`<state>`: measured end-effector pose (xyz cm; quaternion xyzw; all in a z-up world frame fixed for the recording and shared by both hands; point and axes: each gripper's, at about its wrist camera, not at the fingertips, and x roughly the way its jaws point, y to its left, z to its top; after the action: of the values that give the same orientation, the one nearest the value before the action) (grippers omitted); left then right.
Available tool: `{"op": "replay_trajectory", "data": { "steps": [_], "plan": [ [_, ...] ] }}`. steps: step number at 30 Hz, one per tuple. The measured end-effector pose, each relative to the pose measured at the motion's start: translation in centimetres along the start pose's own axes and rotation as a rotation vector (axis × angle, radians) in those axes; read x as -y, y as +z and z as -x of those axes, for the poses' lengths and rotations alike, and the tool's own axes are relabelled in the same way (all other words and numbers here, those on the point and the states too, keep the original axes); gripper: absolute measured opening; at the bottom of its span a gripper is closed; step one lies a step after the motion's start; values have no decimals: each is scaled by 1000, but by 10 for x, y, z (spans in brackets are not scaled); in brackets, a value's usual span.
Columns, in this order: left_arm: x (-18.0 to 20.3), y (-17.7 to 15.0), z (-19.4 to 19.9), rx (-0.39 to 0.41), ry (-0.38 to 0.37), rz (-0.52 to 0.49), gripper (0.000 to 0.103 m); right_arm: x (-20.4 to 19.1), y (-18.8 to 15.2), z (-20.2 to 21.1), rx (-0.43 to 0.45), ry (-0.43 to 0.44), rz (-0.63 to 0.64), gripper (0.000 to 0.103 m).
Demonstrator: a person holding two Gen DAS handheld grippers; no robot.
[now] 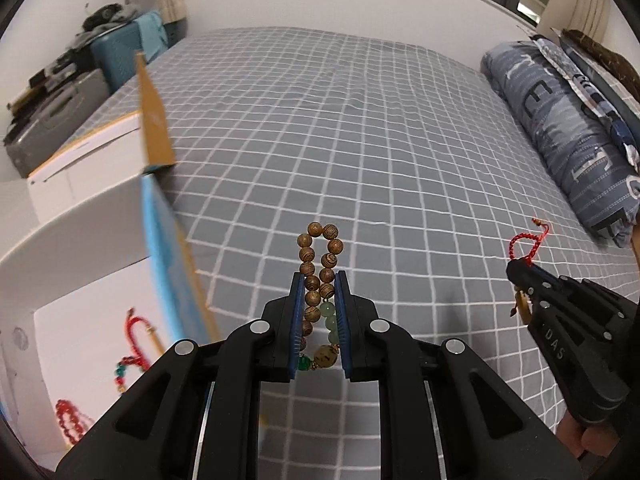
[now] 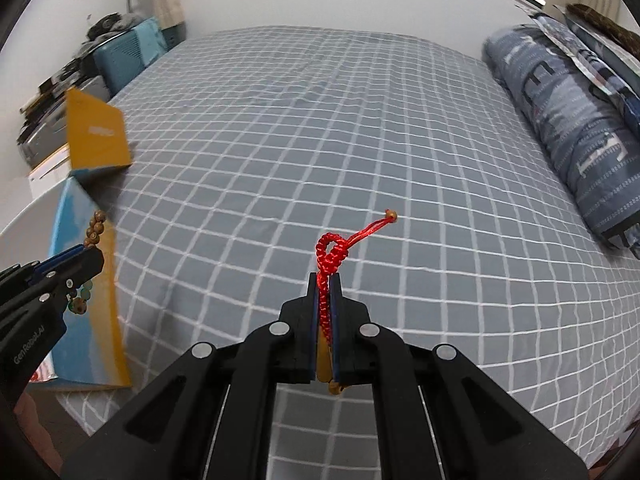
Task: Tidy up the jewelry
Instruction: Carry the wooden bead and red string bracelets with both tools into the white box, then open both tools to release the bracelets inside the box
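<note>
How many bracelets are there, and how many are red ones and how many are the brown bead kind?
Brown wooden bead bracelets: 1, the wooden bead bracelet held in the left gripper.
Red bracelets: 3, the red cord bracelet held in the right gripper, plus the red string bracelet and the red bead bracelet inside the white box.
Total: 4 bracelets.

A grey checked bed carries a rolled blue quilt along its right edge.
</note>
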<state>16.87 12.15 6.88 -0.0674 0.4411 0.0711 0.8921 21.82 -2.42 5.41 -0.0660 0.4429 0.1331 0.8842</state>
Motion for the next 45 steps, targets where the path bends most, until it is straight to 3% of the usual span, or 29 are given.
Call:
{"op": "replay_trajectory", "data": {
  "steps": [13,27,37,45],
  "plan": [
    [-115,-30,51,23,112,140,15,-122,4,36,58,132,131,4],
    [-212,-68,56,-18,222,297,16,-254,-7,14,11,255,288,4],
    [-251,-89,40,-81,249,345,17,-299,-12,-34,-117,259,327,4],
    [-264,-96,26,-126,256,362,16,-299,-13,-44,-173,249,322,6]
  ]
}}
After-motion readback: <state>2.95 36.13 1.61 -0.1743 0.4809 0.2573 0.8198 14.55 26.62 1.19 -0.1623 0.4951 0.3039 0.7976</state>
